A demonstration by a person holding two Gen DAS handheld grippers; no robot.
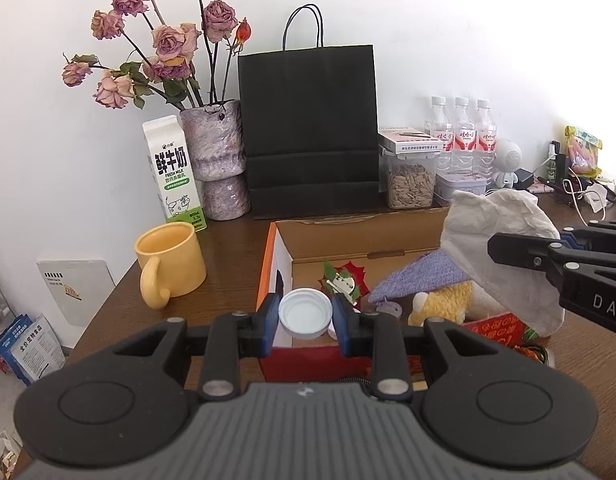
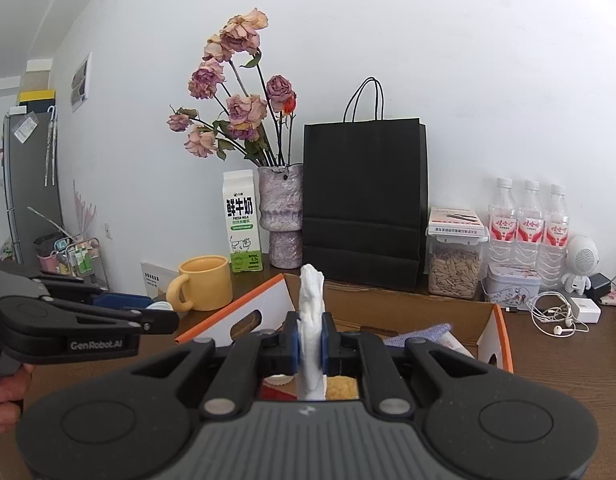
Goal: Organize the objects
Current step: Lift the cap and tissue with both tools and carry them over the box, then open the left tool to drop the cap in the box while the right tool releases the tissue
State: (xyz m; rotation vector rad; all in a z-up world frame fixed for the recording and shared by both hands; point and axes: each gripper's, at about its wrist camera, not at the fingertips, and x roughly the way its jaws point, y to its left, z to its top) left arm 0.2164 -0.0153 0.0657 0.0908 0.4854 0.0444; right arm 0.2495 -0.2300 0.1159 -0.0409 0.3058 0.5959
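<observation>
Holding a white cap (image 1: 306,312) tight in our left gripper (image 1: 306,320), we keep it over the cardboard box (image 1: 348,236) on the desk (image 1: 228,248). Our right gripper (image 2: 310,350) squeezes a white tissue (image 2: 311,320) above the same box.

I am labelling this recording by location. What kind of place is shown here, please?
Probably a home, a lived-in room rather than a lab: a wooden table against a white wall holds a vase of dried roses, a milk carton, a yellow mug and earphones.
</observation>
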